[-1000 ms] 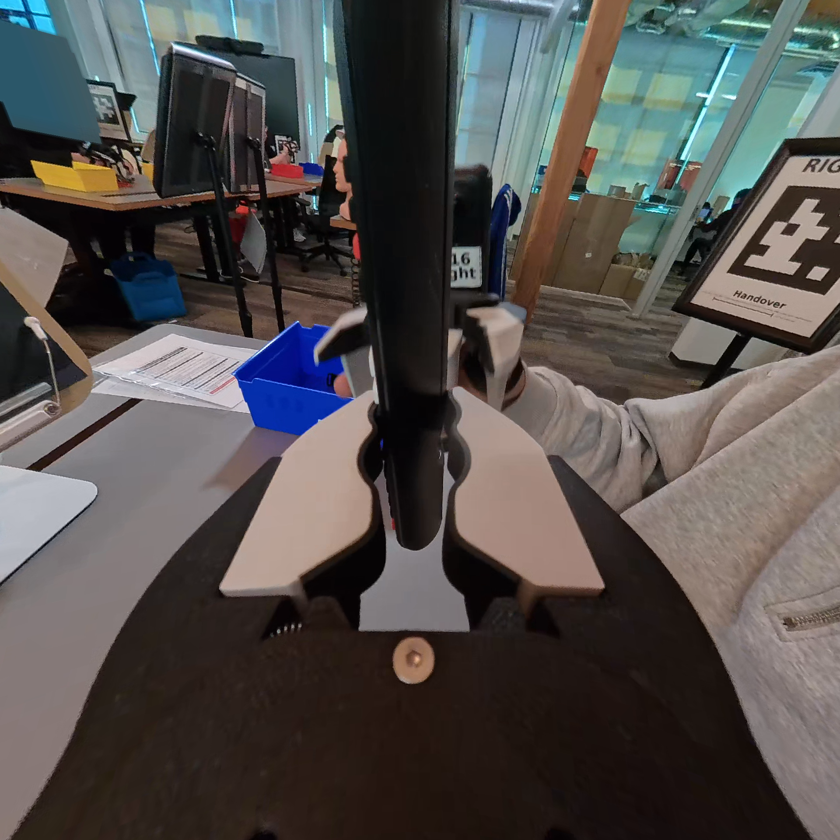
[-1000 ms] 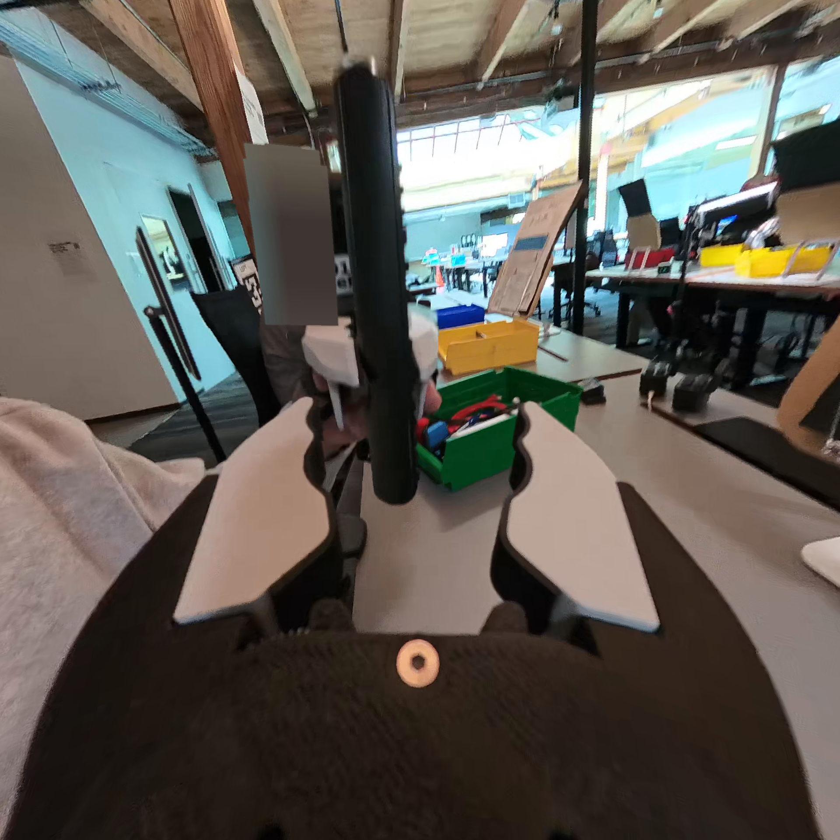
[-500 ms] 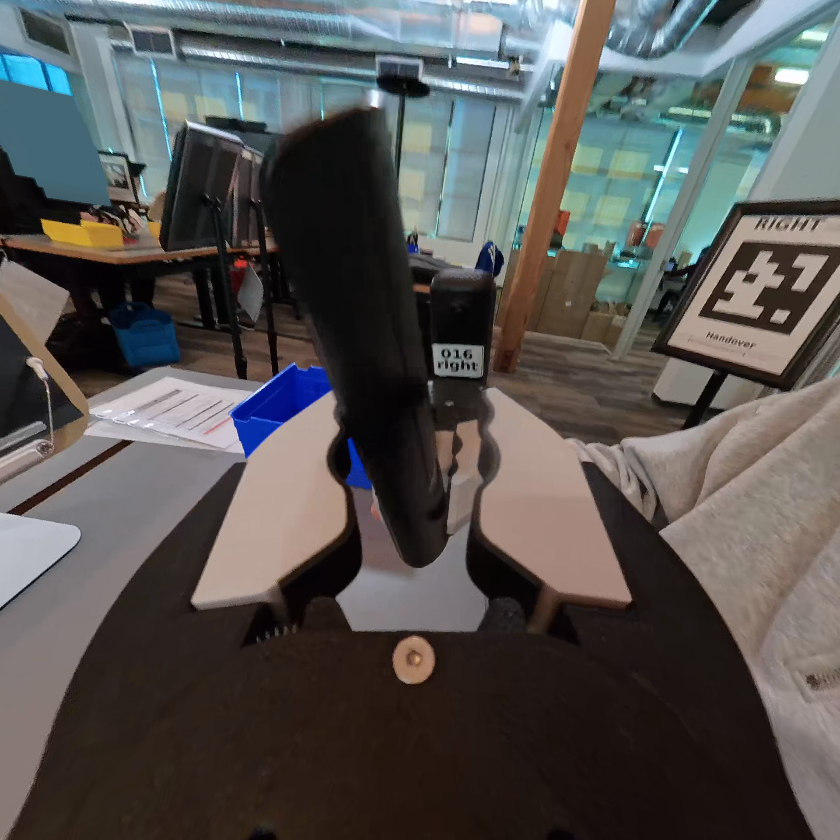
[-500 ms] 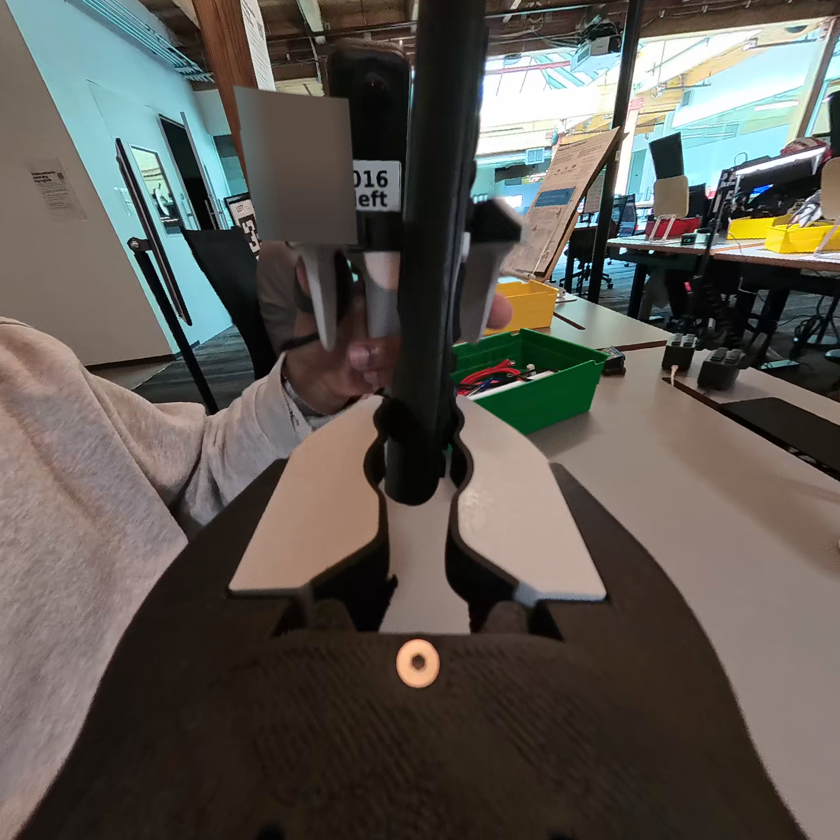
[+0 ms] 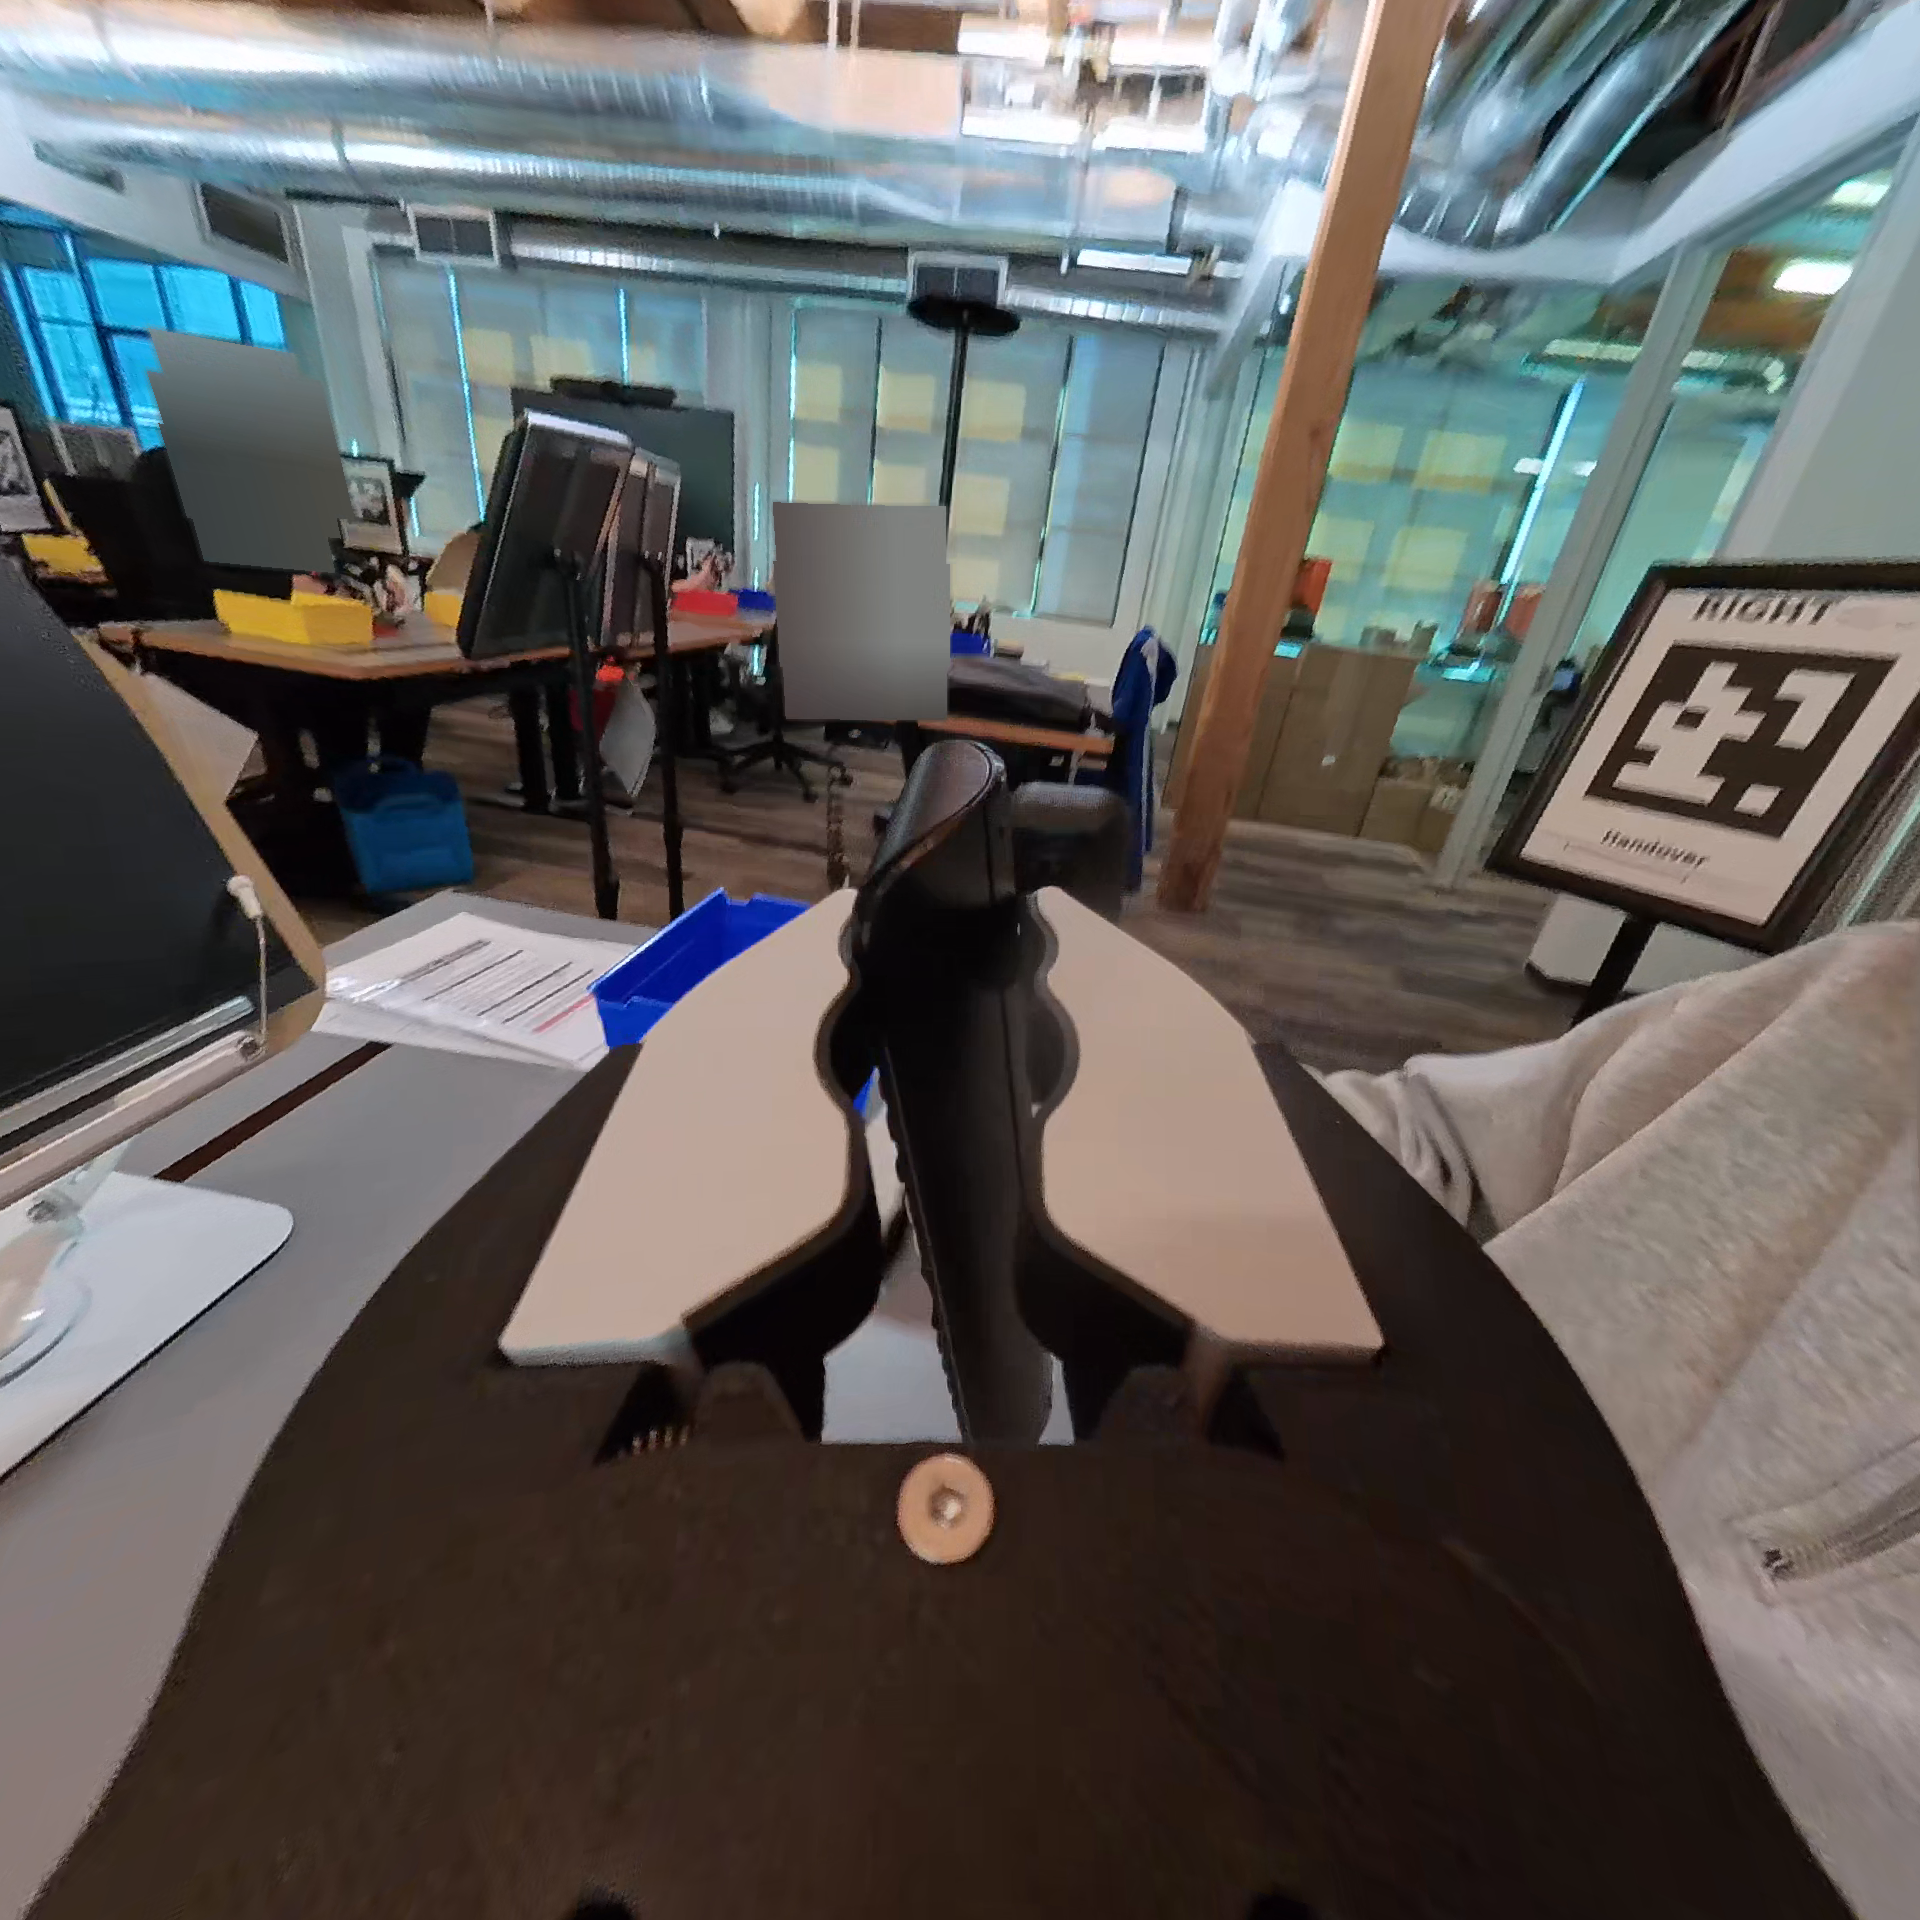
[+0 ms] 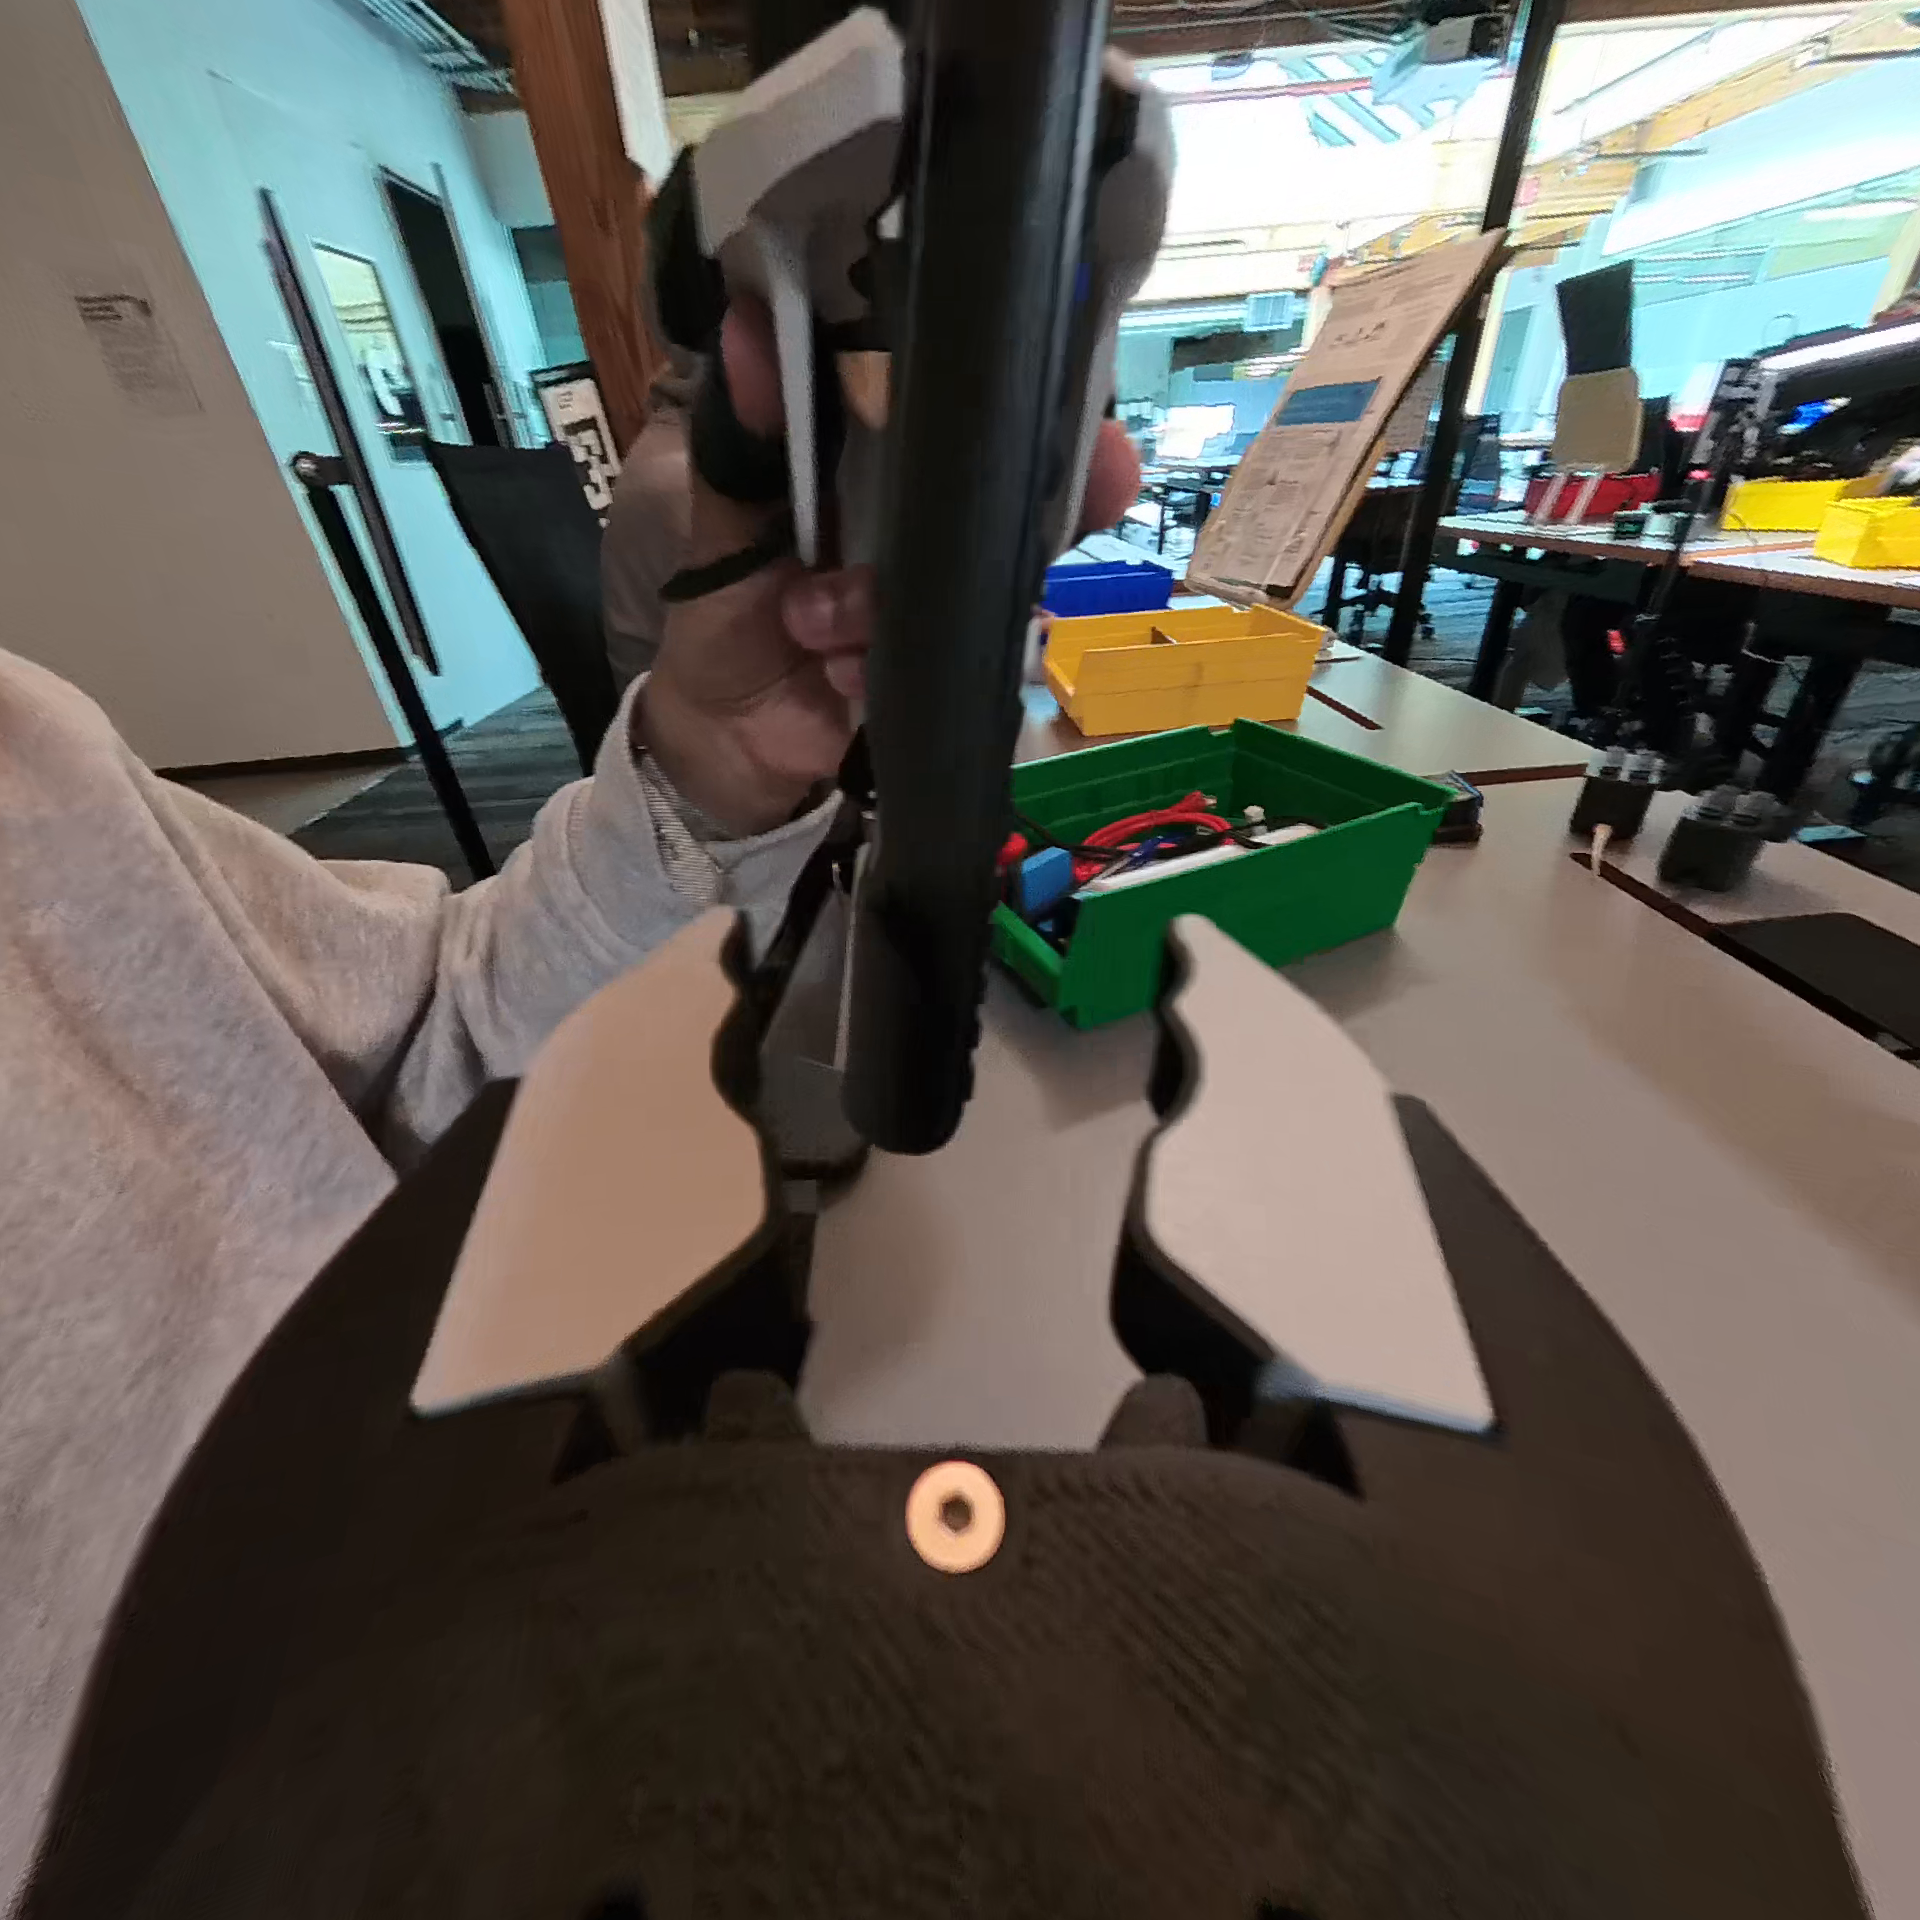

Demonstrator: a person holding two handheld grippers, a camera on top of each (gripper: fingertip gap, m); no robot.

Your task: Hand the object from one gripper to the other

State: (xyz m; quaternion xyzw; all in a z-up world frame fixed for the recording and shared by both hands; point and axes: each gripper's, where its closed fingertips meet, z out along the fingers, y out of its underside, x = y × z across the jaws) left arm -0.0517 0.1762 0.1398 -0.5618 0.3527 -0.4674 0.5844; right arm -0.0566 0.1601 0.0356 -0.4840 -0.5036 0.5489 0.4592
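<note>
A long black remote-like object lies between the fingers of my left gripper, which is shut on it; its far end sticks out past the fingertips. In the right wrist view the same object hangs upright, held high up by the left gripper in a person's hand. My right gripper is open. The object's lower end hangs between its fingers, nearer the left finger, and I cannot tell whether it touches it.
A green bin of cables and a yellow bin stand on the grey table. A blue bin and papers lie beyond the left gripper. A framed sign stands at the right. Grey sleeves fill the near sides. Some 11 centimetres of space lies between my two pairs of fingers.
Half a second ago the right gripper was shut on the object and the left fingers stood apart. Now the left gripper is shut on it and the right has opened.
</note>
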